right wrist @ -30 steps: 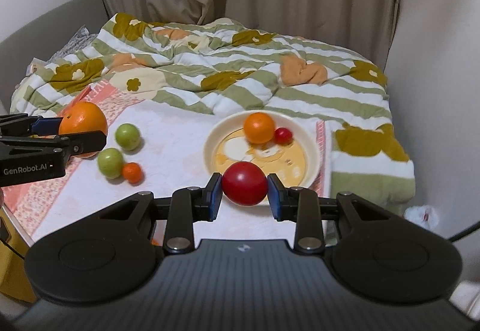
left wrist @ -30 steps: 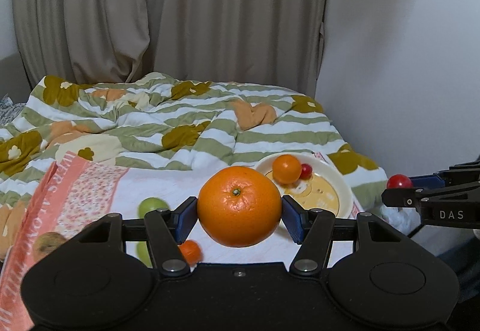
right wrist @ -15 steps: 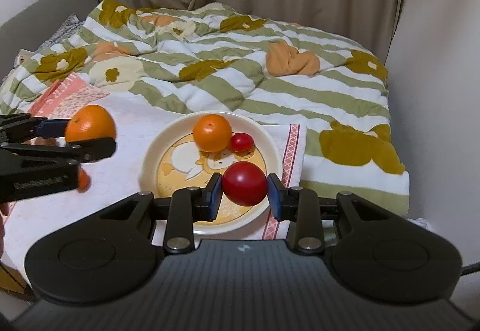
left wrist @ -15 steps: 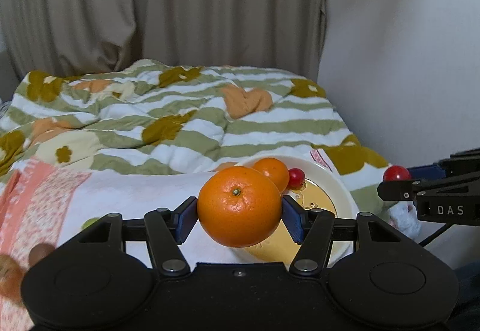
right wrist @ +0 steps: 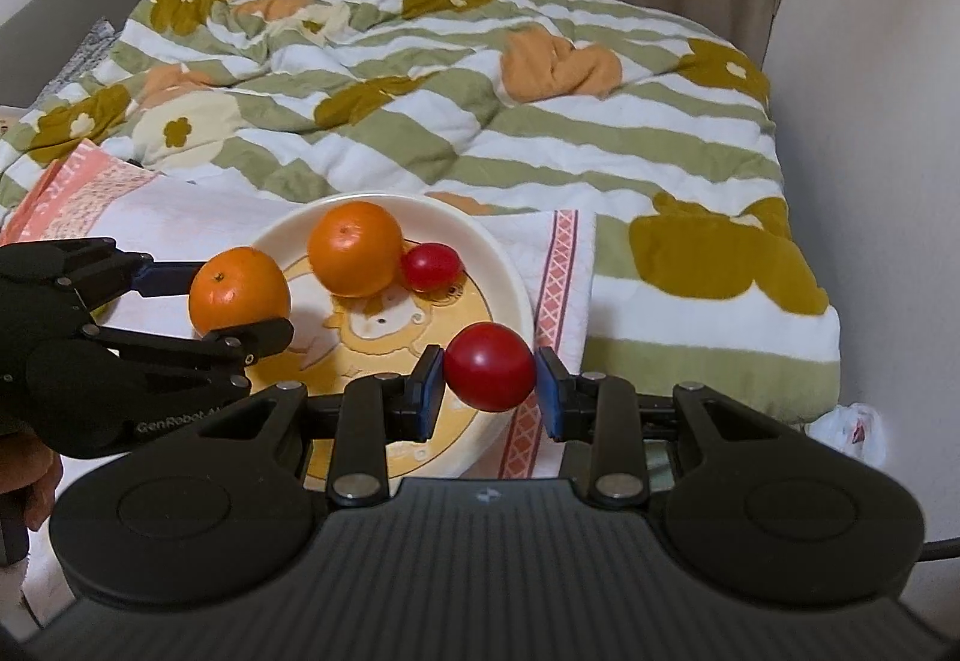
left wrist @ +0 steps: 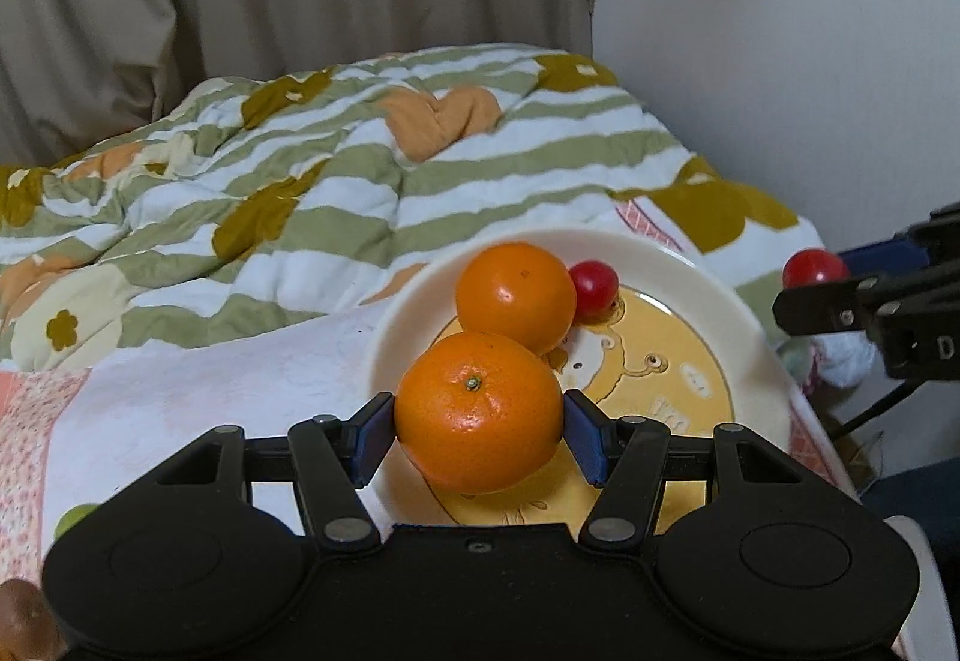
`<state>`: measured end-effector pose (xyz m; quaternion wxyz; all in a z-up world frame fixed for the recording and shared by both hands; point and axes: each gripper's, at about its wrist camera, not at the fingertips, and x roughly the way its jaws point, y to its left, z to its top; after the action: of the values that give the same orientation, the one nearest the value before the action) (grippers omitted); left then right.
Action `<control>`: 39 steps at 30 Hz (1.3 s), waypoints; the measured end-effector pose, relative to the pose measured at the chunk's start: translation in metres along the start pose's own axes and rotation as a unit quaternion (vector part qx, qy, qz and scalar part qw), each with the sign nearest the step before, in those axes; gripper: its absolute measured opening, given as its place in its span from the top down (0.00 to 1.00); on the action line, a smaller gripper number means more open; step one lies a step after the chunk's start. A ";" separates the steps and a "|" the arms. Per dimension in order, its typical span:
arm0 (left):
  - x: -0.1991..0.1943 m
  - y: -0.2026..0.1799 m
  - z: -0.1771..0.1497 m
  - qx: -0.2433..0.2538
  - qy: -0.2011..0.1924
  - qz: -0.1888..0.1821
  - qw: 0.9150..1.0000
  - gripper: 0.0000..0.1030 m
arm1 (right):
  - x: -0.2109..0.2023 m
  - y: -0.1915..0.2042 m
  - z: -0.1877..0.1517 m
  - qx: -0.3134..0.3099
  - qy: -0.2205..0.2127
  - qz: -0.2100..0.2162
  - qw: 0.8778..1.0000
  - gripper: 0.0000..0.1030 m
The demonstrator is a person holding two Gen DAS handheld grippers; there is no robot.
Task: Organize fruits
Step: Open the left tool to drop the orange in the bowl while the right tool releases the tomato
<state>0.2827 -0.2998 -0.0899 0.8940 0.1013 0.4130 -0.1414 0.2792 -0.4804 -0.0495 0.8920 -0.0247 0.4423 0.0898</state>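
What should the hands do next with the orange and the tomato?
Probably lower both a little and open the jaws. The left gripper holds an orange over the plate; the right gripper holds a tomato over its near rim.

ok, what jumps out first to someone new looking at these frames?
Two fruits held over the cream plate: an orange clamped in the left gripper, a red tomato in the right gripper. On the plate sit another orange and a small tomato.
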 end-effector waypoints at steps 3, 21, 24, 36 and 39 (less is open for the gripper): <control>0.010 -0.003 0.001 0.012 0.007 -0.002 1.000 0.38 | 0.006 -0.003 0.000 0.006 0.003 -0.002 1.000 0.54; -0.014 0.007 -0.004 0.024 0.009 0.005 1.000 0.01 | 0.008 0.002 0.008 0.002 -0.005 0.013 1.000 0.54; -0.024 0.019 -0.007 -0.008 0.014 -0.010 1.000 0.01 | 0.014 0.010 0.010 -0.016 -0.011 0.025 1.000 0.53; -0.047 0.042 -0.019 -0.061 0.017 0.007 0.998 0.01 | 0.051 0.038 0.006 -0.087 -0.004 0.055 0.995 0.54; -0.049 0.044 -0.023 -0.065 0.019 0.010 0.998 0.01 | 0.050 0.042 0.002 -0.093 -0.008 0.049 0.994 0.54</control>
<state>0.2513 -0.2436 -0.0643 0.8920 0.0494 0.4374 -0.1033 0.3030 -0.4323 -0.0869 0.8837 -0.0852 0.4260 0.1740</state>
